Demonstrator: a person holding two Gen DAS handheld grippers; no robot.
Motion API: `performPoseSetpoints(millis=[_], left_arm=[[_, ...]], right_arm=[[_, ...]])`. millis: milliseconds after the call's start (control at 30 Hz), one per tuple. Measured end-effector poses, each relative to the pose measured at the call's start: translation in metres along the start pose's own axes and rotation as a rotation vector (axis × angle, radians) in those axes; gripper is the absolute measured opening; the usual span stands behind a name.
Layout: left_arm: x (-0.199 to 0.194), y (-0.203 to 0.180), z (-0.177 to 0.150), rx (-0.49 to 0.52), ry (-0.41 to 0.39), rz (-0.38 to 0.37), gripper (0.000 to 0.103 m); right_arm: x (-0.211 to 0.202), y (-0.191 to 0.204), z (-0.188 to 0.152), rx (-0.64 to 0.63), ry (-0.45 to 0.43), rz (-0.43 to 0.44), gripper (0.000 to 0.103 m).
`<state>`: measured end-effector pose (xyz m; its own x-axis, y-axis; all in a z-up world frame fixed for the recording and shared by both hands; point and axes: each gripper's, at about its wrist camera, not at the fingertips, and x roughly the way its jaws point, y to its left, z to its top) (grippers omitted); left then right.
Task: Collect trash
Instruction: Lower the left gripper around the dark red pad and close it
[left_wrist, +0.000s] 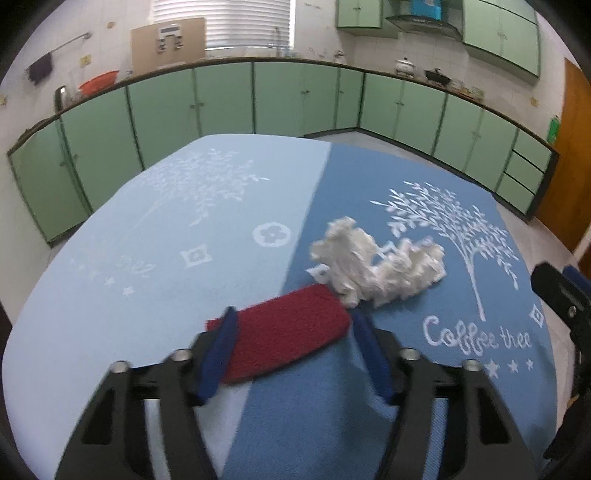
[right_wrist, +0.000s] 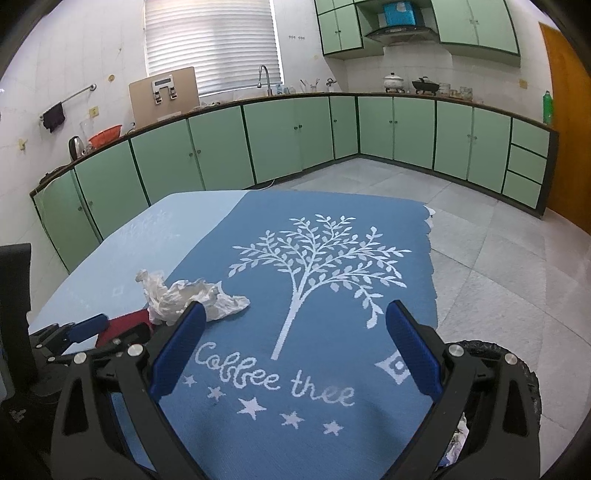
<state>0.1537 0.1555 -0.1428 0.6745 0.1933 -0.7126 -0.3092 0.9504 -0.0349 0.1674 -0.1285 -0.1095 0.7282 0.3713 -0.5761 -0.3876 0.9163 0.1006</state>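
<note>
**Crumpled Tissue on Table, Both Grippers Spread**

The crumpled white tissue (left_wrist: 376, 266) (right_wrist: 192, 295) is lying on the dark blue half of the tablecloth (left_wrist: 406, 369) (right_wrist: 332, 258), close to the seam where the light blue half is meeting it. Its near left end is touching, or slightly overlapping, the far end of a red textured pad (left_wrist: 284, 328) (right_wrist: 127, 323) that is lying flat across the seam.

The left gripper (left_wrist: 293, 317) is sitting low over the table with its two blue fingers spread apart. The fingers are flanking the red pad, one on each side; whether they are touching the pad cannot be determined. The tissue is lying just beyond the fingertips, ahead and slightly to the right, and is not held.

The right gripper (right_wrist: 295, 310) is standing with its fingers spread wide and nothing between them. It is pointing over the white tree print and the lettering "Coffee tree" on the tablecloth. In the right wrist view the tissue is lying at the tip of this gripper's left finger (right_wrist: 181, 343), outside the gap between the fingers; contact cannot be confirmed.

A dark round container (right_wrist: 524, 373) is showing at the lower right of the right wrist view, beside the table edge, with light crumpled material inside. Green kitchen cabinets (left_wrist: 280, 96) (right_wrist: 288, 136) are lining the walls behind the table.
</note>
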Motion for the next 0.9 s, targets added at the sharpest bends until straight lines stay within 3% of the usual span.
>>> performPoseSetpoints(millis=[100, 233, 333, 400, 900], left_arm=[[0.001, 0.008, 0.003, -0.028, -0.004, -0.020, 0.033], [0.001, 0.009, 0.004, -0.027, -0.005, -0.028, 0.034], [-0.001, 0.007, 0.004, -0.019, -0.005, -0.036, 0.043], [-0.003, 0.007, 0.004, -0.019, -0.004, -0.030, 0.060], [-0.002, -0.004, -0.001, -0.007, 0.025, -0.029, 0.084]], right_arm=[[0.002, 0.002, 0.000, -0.002, 0.004, 0.002, 0.095], [0.003, 0.004, 0.001, -0.009, 0.006, 0.002, 0.095], [0.002, 0.004, 0.001, -0.015, 0.008, 0.002, 0.095], [0.002, 0.004, 0.001, -0.017, 0.007, 0.001, 0.095], [-0.002, 0.002, 0.002, -0.022, 0.002, -0.002, 0.095]])
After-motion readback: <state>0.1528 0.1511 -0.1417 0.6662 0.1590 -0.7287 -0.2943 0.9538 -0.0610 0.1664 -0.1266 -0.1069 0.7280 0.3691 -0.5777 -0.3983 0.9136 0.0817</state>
